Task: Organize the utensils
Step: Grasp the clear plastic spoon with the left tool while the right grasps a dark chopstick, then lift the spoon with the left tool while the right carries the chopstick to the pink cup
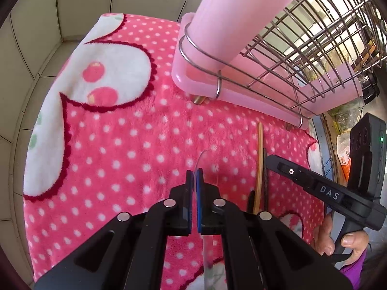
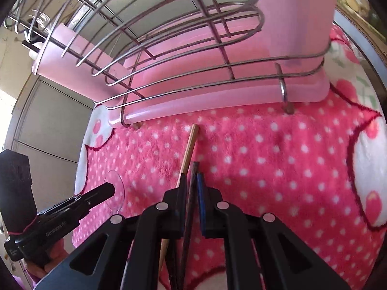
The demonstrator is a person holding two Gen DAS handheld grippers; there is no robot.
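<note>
On the left we see our left gripper (image 1: 194,176) with its blue-padded jaws pinched together on a clear plastic spoon (image 1: 210,166). The spoon is see-through and thin; its rounded bowl rises just past the fingertips, its edge a pale arc against the cloth, and its handle runs back under the gripper toward us. From the right wrist view the same spoon (image 2: 116,188) shows as a glassy oval at the tip of the left gripper (image 2: 112,188), low over the cloth.

Under everything lies a fluffy pink blanket (image 1: 125,125) with white dots and big white heart shapes edged in dark red.

To the right of the spoon come the chopsticks. A light wooden chopstick (image 2: 189,149) is long and straight, with its blunt end pointing at the rack and nearly reaching it. A dark chopstick (image 2: 192,188), thinner and nearly black, lies alongside it. Our right gripper (image 2: 192,181) has its jaws drawn in close on the dark one, which runs between the pads; the wooden one passes the outer face of the left finger, and we cannot tell whether it is gripped too.

Beyond them stands a wire dish rack (image 2: 169,36) on a pink plastic tray (image 2: 217,99), set on the blanket, with a tall pink holder (image 1: 232,12) at its corner.
</note>
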